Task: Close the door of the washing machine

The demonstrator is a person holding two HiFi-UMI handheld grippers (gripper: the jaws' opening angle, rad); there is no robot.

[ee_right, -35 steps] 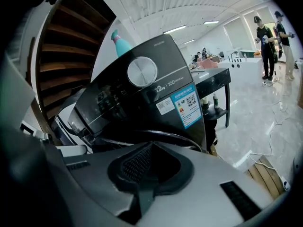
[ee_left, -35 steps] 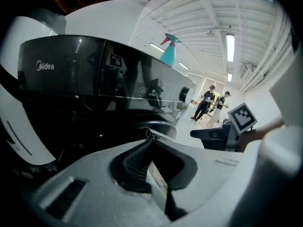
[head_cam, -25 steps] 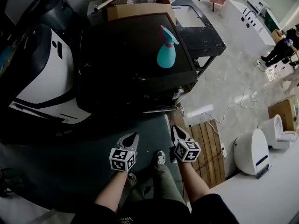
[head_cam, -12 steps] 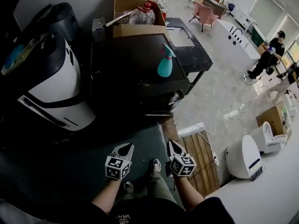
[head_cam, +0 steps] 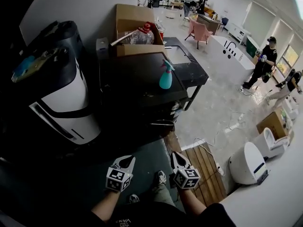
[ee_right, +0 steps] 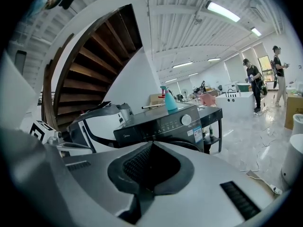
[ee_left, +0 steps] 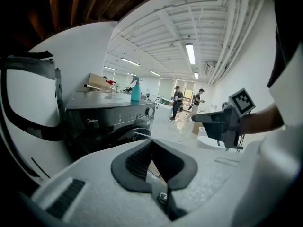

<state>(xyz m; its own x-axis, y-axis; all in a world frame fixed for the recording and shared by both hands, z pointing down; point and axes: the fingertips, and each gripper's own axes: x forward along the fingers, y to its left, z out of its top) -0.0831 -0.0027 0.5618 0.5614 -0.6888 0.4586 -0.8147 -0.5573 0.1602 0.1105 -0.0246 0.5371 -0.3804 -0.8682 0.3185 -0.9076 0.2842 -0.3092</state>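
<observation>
The black front-loading washing machine [head_cam: 137, 86] stands ahead of me, with a teal spray bottle [head_cam: 165, 77] on its top. In the right gripper view the washing machine [ee_right: 165, 122] shows its control panel, and the upper rim of the round door [ee_right: 187, 144] lies against the front; my own jaws hide the rest. My left gripper [head_cam: 127, 159] and right gripper [head_cam: 174, 155] hang side by side a short way in front of the machine, apart from it. Both are shut with nothing between the fingers. The left gripper view shows the washing machine [ee_left: 109, 119] and the right gripper [ee_left: 208, 119].
A tall white-and-black appliance [head_cam: 66, 98] stands left of the washer. Behind it is a cardboard box [head_cam: 135, 18], to its right a black table [head_cam: 189, 65]. A wooden pallet [head_cam: 203, 169], cables [head_cam: 222, 126] and a white appliance [head_cam: 248, 162] lie at the right. People stand far back.
Both grippers, still shut, have drawn back from the washer's front and sit lower in the head view. The head view has tilted up and shows more of the room.
</observation>
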